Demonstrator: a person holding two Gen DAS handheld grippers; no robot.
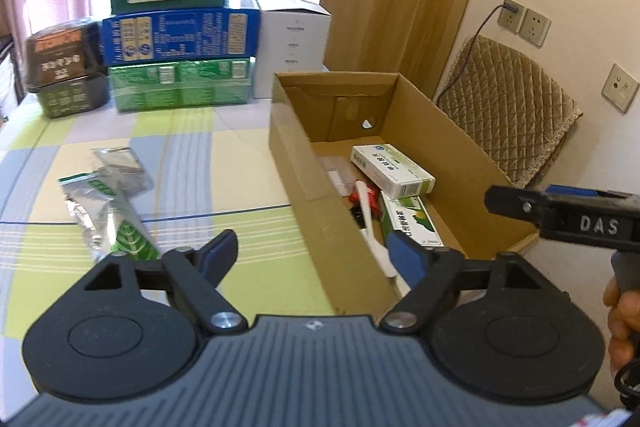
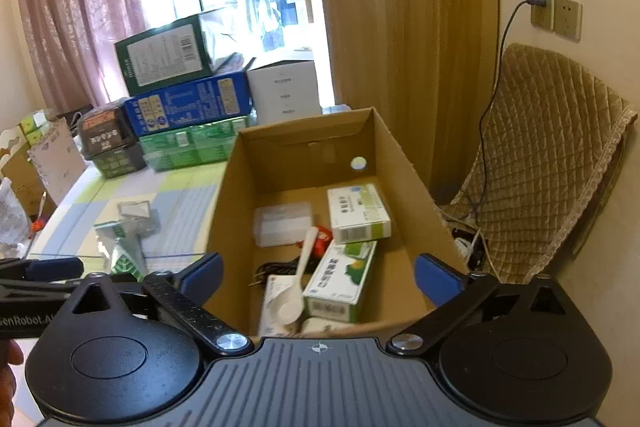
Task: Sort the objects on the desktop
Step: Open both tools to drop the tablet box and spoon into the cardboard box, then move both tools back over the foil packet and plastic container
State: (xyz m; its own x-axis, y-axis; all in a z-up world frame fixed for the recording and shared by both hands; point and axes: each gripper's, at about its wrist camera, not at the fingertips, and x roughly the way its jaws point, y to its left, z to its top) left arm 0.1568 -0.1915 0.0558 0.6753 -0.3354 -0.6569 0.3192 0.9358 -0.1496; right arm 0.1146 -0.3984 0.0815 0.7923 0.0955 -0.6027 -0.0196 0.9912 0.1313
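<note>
An open cardboard box stands on the checked tablecloth. Inside lie two white-and-green medicine cartons, a white plastic spoon, a clear plastic case, a red item and a black cable. Several foil sachets lie on the cloth left of the box. My left gripper is open and empty, above the box's near left wall. My right gripper is open and empty, above the box's near end; it also shows in the left wrist view.
Stacked green and blue cartons, a dark container and a white box stand at the table's far edge. A padded chair and wall sockets with a cable are right of the table.
</note>
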